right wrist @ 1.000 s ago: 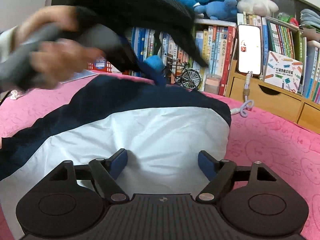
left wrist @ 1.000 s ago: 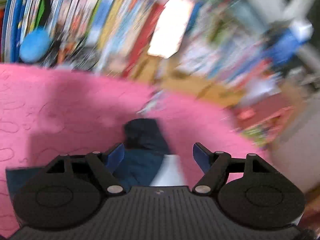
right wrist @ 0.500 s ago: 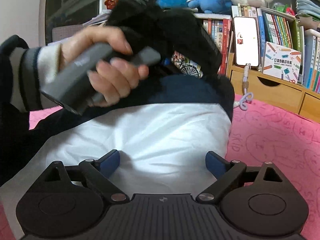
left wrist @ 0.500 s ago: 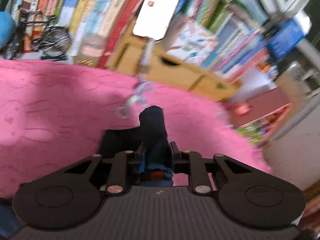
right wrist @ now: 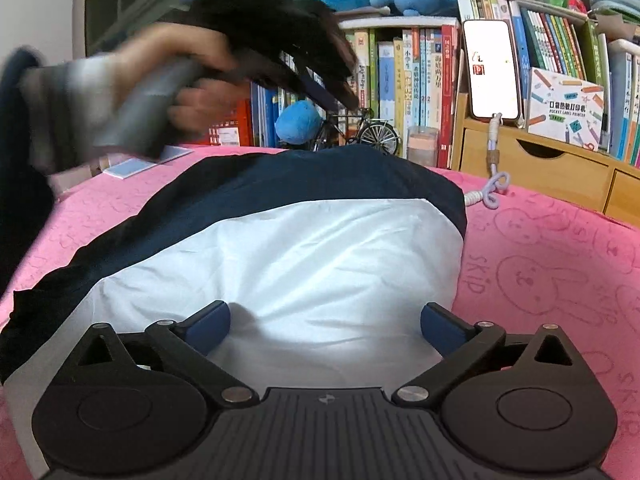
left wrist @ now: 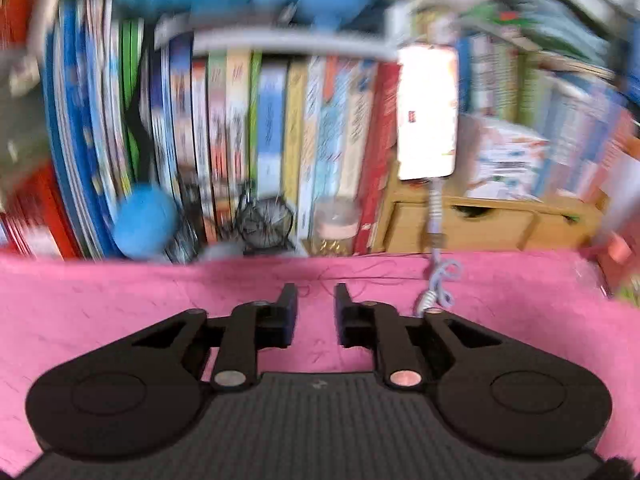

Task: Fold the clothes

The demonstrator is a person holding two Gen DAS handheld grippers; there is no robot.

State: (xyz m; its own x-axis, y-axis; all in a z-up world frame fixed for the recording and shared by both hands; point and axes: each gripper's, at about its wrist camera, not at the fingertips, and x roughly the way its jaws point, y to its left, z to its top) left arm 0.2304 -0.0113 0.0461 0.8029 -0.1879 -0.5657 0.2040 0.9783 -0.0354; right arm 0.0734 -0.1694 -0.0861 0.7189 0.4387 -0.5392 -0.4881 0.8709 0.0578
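Right wrist: garment [right wrist: 320,248] edge beside bare bedspread [right wrist: 560,280]

There is one garment [right wrist: 304,248], navy and white, on one pink bed cover [right wrist: 560,264]. Two grippers are in view: the right gripper [right wrist: 325,322] and the left gripper [left wrist: 315,312]. One hand [right wrist: 176,80] shows. I count one phone [right wrist: 494,68], one model bicycle [right wrist: 368,130], one coiled cable [right wrist: 490,188] and one small jar [right wrist: 422,142]. The books are too many to count.

A navy and white garment [right wrist: 304,248] lies folded on the pink blanket [right wrist: 560,264], its white panel wrinkled and nearest the camera.
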